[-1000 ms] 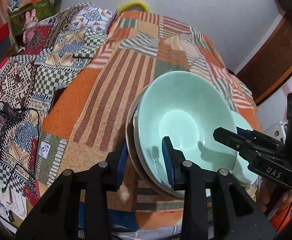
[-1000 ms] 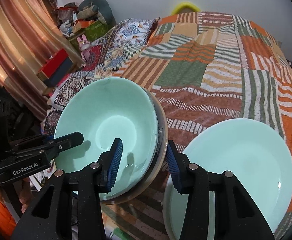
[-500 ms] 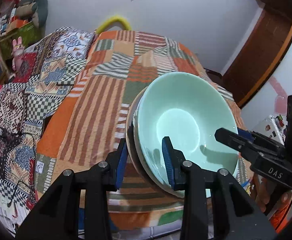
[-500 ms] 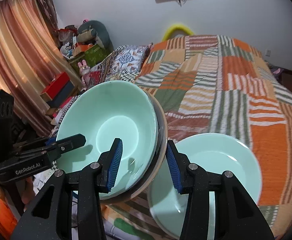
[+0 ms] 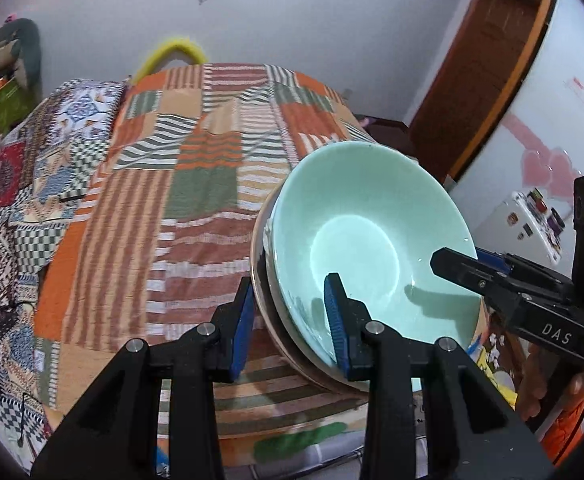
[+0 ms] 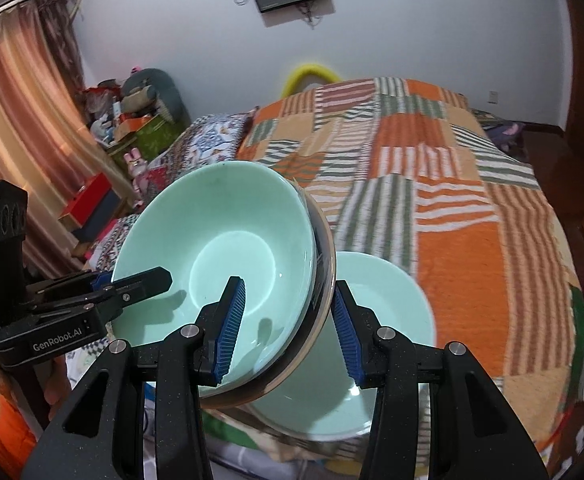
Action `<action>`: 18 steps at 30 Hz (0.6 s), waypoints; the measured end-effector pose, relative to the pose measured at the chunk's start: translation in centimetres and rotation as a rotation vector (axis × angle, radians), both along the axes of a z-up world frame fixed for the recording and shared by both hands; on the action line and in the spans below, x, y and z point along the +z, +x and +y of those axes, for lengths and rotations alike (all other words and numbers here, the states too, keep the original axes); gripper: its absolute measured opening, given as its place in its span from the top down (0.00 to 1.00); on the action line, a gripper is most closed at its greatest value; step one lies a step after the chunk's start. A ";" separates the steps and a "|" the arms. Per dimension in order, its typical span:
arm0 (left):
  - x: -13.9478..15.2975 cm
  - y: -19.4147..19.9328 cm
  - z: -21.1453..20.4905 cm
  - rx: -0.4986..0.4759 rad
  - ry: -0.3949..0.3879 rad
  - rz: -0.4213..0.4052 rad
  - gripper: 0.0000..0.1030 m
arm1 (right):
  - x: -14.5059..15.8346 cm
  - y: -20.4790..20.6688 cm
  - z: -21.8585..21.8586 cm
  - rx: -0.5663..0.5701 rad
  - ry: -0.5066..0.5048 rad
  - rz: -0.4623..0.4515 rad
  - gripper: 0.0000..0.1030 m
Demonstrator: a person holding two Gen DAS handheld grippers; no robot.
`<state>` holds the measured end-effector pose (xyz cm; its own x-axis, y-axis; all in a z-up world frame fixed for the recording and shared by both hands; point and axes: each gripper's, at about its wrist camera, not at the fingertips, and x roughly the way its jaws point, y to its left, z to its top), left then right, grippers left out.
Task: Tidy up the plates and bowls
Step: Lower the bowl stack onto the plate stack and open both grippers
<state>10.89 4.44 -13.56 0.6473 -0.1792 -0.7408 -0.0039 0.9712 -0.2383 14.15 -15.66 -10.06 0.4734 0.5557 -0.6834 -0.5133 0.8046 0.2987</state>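
Stack: a glossy mint-green ceramic bowl (image 5: pixel 367 236) nested in a beige-rimmed plate (image 5: pixel 260 280), held tilted in the air above the bed; possibly another dish between them, the edges too tight to tell.
Left gripper (image 5: pixel 288 320): black, blue-padded, clamped narrow on the stack's near rim, one pad inside the bowl, one behind the plate.
Right gripper (image 6: pixel 290 320): clamped on the opposite rim likewise.
Second dish: a wide mint-green plate (image 6: pixel 387 308) lying on the bed, below and just beside the stack.
Bed: an orange-and-green striped patchwork quilt (image 6: pixel 451 208).
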 end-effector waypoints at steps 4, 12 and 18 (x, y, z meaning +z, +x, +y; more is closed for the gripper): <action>-0.8 0.9 -1.4 -0.036 0.003 0.027 0.67 | -0.4 0.0 -1.6 -0.036 -0.005 0.013 0.60; -2.8 1.9 -3.2 -0.070 0.005 0.086 0.67 | -1.9 0.0 -3.7 -0.077 -0.013 0.059 0.60; -4.2 2.4 -3.7 -0.082 0.014 0.126 0.67 | -3.1 0.2 -4.1 -0.089 -0.013 0.097 0.60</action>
